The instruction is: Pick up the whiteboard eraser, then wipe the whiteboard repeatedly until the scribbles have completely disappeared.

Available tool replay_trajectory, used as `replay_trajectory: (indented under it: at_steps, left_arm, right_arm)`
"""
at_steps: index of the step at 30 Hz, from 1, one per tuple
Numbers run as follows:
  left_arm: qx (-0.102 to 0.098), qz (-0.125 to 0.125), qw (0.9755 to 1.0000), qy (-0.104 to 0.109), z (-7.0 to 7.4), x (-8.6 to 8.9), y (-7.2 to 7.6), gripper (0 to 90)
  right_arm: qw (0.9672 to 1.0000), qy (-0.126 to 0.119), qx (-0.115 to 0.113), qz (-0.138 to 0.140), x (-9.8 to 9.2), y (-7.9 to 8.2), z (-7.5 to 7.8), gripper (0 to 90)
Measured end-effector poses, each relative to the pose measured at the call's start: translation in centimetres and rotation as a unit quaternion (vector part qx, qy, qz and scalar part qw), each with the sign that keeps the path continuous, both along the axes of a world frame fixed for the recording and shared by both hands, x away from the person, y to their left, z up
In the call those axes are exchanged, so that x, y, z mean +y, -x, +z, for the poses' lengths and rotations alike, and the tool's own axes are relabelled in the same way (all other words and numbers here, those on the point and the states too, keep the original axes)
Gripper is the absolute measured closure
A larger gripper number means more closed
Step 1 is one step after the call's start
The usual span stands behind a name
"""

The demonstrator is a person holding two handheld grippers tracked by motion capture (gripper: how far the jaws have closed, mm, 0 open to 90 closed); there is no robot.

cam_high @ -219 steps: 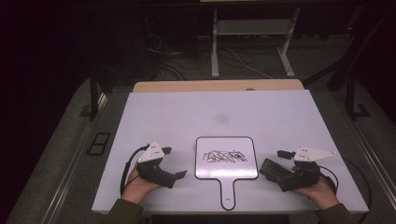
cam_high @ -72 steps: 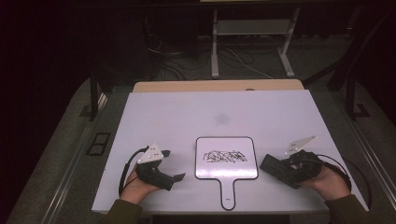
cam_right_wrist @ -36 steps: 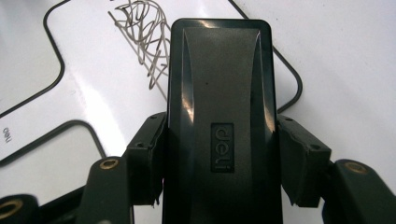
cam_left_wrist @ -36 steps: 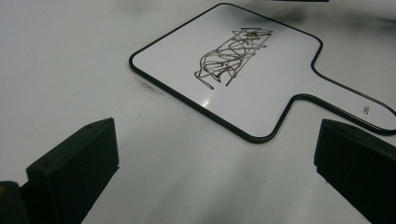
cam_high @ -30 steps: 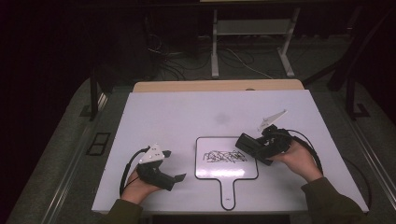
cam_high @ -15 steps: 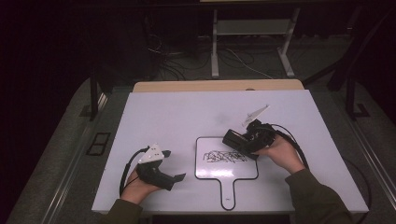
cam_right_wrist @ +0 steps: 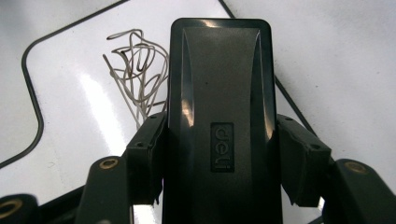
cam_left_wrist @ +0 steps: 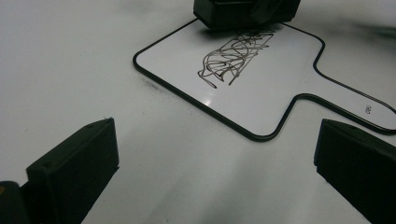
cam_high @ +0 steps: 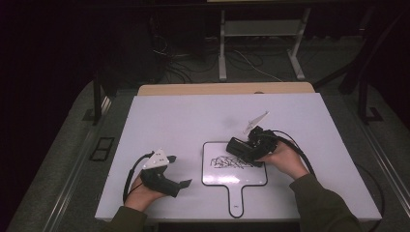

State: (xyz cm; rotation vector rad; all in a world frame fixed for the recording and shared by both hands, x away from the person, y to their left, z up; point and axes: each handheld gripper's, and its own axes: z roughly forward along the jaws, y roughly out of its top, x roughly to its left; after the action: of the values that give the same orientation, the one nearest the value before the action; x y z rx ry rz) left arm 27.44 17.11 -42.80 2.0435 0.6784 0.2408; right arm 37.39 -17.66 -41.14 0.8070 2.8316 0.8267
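A small handled whiteboard [cam_high: 241,177] lies flat on the white table, with a black scribble [cam_high: 227,162] across its middle. My right gripper [cam_high: 241,150] is shut on a black block eraser [cam_high: 238,146] and holds it at the board's far right corner, at the scribble's edge. In the right gripper view the eraser [cam_right_wrist: 219,93] is clamped between both pads [cam_right_wrist: 149,140], above the scribble [cam_right_wrist: 140,70]. I cannot tell whether it touches the board. My left gripper [cam_high: 180,170] rests open on the table left of the board. The left gripper view shows its jaws wide apart with nothing between them, facing the whiteboard [cam_left_wrist: 275,100].
The white table [cam_high: 193,121] has bare surface behind and to both sides of the board. A cable [cam_high: 295,147] loops from the right gripper over the table. Beyond the far edge are a wooden strip [cam_high: 227,89] and floor cables.
My right gripper has carried the eraser from the table's right side leftward onto the board's far right corner. The left gripper has stayed where it was.
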Motion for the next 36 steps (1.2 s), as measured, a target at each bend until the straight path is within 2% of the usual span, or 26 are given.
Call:
replay_trajectory:
  at_steps: [9, 17, 22, 26, 36]
  left_arm:
    - [0.000, -0.001, 1.0000, 0.001, 0.0, 0.0, 0.0, 0.0]
    - [0.002, -0.003, 1.0000, -0.004, -0.1, 0.0, 0.0, 0.0]
    - [0.000, -0.002, 1.0000, -0.002, -0.1, 0.0, 0.0, 0.0]
    - [0.001, -0.002, 1.0000, -0.002, -0.1, -0.1, 0.0, 0.0]
    - [0.001, -0.004, 1.0000, -0.002, -0.1, -0.1, 0.0, 0.0]
  right_arm:
    - [0.9999, 0.008, 0.000, 0.012, 0.3, 0.3, -0.8, 38.7]
    - [0.9994, 0.020, -0.015, 0.026, 0.5, 0.5, -1.3, 38.7]
    - [0.9991, 0.026, -0.020, 0.027, 0.6, 0.7, -1.3, 38.7]
    - [0.9993, 0.022, -0.014, 0.027, 0.8, 0.9, -1.3, 38.7]
    - [0.9982, 0.033, -0.021, 0.046, 1.6, 1.5, -1.2, 38.7]
